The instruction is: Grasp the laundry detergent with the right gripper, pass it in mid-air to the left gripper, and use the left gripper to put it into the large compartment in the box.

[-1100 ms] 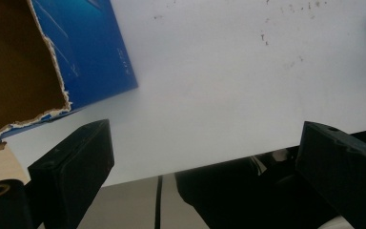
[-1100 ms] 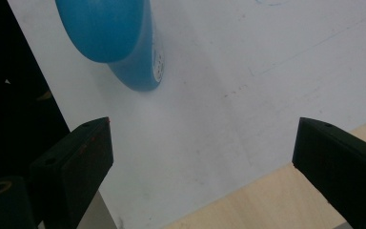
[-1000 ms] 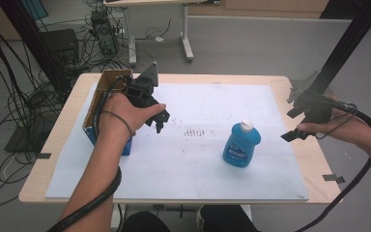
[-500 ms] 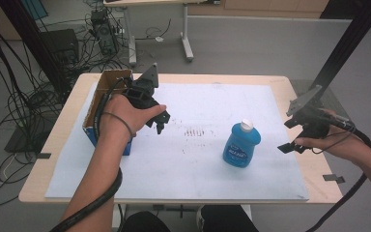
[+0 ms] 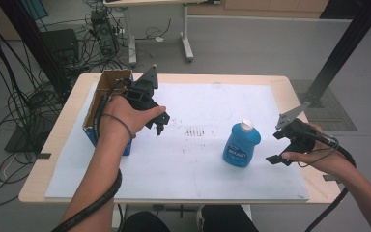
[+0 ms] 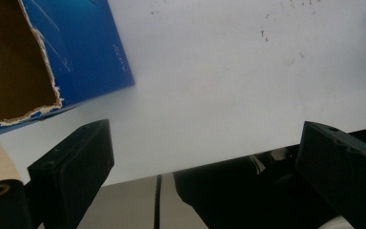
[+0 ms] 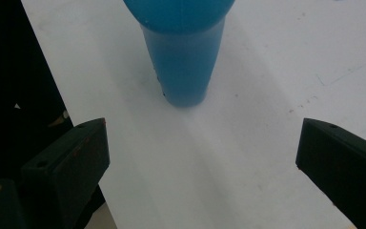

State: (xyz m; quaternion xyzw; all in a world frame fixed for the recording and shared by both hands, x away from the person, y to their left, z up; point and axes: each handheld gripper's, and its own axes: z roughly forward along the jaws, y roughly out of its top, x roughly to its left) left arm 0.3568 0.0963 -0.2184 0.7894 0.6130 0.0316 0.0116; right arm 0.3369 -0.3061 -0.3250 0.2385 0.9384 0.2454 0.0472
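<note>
A blue bottle [image 5: 241, 145] with a white cap stands upright on the white sheet, right of centre. My right gripper [image 5: 276, 147] hovers just to its right, jaws wide apart and facing it. In the right gripper view the bottle [image 7: 186, 62] stands ahead of the open right gripper [image 7: 202, 157], with bare sheet between them. My left gripper [image 5: 158, 123] is held over the sheet beside an open cardboard box [image 5: 107, 104] with blue sides. In the left gripper view the left gripper [image 6: 205, 157] is open and holds nothing, and the box [image 6: 76, 52] lies at the upper left.
A white sheet [image 5: 198, 164] covers most of the wooden table [image 5: 53, 159]. A black post [image 5: 338, 53] rises beyond the table's right corner. Cables [image 5: 9, 101] lie on the floor at the left. A second table's legs [image 5: 186, 34] stand behind.
My right gripper has come down and to the left, closer to the blue bottle. The left gripper and the box have stayed where they were.
</note>
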